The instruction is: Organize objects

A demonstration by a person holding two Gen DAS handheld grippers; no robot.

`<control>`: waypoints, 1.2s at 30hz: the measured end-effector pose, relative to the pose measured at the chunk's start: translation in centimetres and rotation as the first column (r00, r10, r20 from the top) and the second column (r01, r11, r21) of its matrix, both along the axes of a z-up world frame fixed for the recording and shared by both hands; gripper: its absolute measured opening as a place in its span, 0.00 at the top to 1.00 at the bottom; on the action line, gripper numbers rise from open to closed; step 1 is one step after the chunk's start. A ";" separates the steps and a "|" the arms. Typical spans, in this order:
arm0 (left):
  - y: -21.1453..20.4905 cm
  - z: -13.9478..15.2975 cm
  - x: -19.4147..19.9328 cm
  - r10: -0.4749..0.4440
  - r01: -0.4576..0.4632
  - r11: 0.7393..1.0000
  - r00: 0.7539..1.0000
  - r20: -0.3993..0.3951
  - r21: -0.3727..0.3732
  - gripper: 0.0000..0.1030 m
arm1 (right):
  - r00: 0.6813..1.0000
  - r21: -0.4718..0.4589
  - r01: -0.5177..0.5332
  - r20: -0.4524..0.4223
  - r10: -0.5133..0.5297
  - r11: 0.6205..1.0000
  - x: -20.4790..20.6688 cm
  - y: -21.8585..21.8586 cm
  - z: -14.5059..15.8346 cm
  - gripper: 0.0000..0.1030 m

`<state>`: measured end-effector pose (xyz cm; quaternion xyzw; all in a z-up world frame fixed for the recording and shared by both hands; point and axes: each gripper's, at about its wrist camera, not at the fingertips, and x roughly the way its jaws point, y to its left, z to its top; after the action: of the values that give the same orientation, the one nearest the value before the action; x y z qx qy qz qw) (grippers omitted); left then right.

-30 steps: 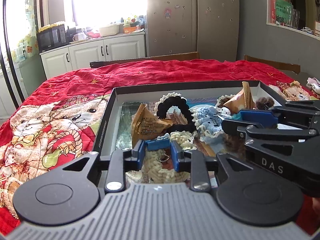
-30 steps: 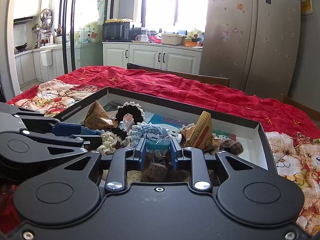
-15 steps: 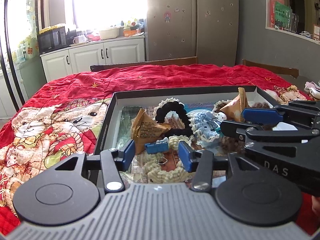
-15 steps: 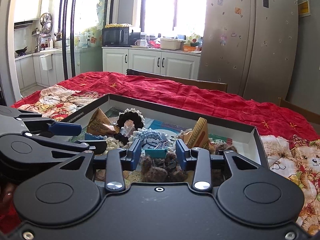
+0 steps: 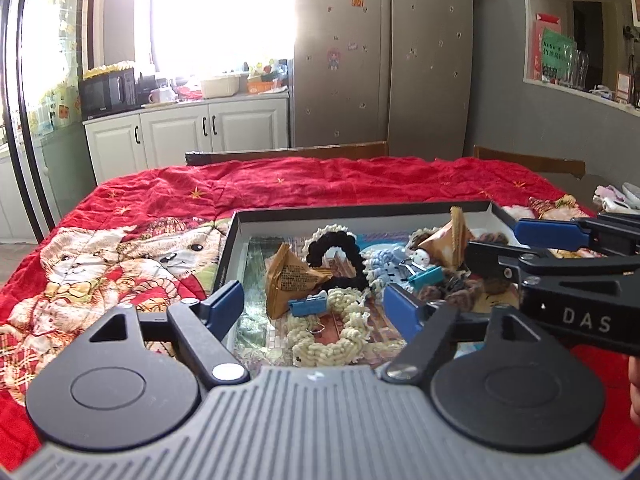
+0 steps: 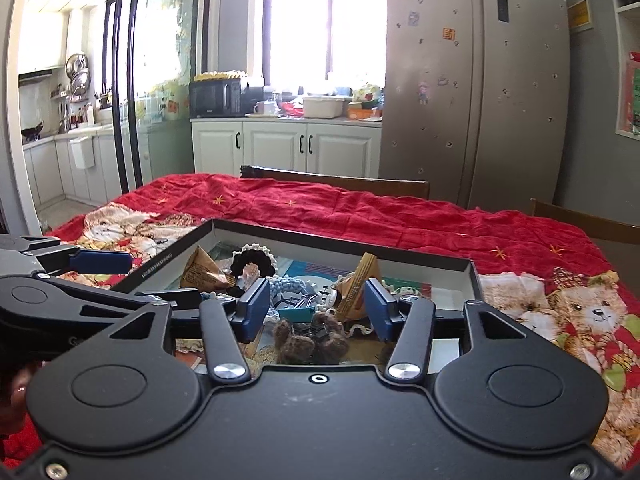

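The left gripper [image 5: 314,306] is hanging low in the left wrist frame with its blue pads [image 5: 228,304] spread wide and nothing between them. Framed in that gap, the blue clip [image 5: 308,305] is lying in the box [image 5: 360,213], touching the cream scrunchie [image 5: 340,336] at lower centre. Just left of the clip a tan packet [image 5: 290,276] is leaning, and behind it a black scrunchie [image 5: 340,256] is arching up at frame centre. The box's left wall is running just beside the left pad, so room on that side is tight.

The right gripper [image 6: 316,310] is also standing released, holding nothing, its pads well apart at centre of the right wrist frame. Between them a teal clip [image 6: 297,313] is resting in front of the light blue scrunchie [image 6: 288,286], with a brown scrunchie [image 6: 310,340] lying nearest the camera. A second packet [image 6: 360,284] is standing upright close to the right pad.

The two grippers are crowding each other over the box's near edge. The far rim is sitting at mid-frame, and beyond it the red cloth [image 6: 340,212] is stretching open toward the chairs [image 6: 360,182].
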<state>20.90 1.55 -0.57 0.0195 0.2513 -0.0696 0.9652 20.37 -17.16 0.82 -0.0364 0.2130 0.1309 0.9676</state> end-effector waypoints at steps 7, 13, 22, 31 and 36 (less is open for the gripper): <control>0.1 1.2 -2.3 -0.004 0.004 1.000 1.000 0.016 0.000 0.12 | 1.000 0.016 0.014 0.011 -0.014 1.000 -2.5 -0.9 1.5 0.43; 0.2 1.5 -4.6 0.001 -0.001 1.000 1.000 0.016 0.020 0.05 | 1.000 0.031 0.030 0.009 -0.030 0.999 -5.0 -1.7 2.3 0.33; 0.6 1.8 -7.9 0.018 -0.019 1.000 1.000 0.003 0.019 0.00 | 0.998 0.009 0.054 -0.022 -0.054 0.998 -9.0 -2.4 2.4 0.25; 0.9 2.1 -10.7 0.017 -0.017 1.000 0.999 -0.031 0.005 0.00 | 0.995 0.003 0.084 -0.050 -0.084 0.996 -12.6 -2.9 2.7 0.23; 0.9 2.2 -12.1 0.019 -0.019 1.000 0.999 -0.032 0.009 0.00 | 0.993 0.007 0.102 -0.062 -0.101 0.995 -13.9 -3.1 2.8 0.22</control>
<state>8.79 2.40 1.66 0.0204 0.2672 -0.0597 0.9616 6.48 -20.31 3.60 -0.0166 0.2437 0.0837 0.9661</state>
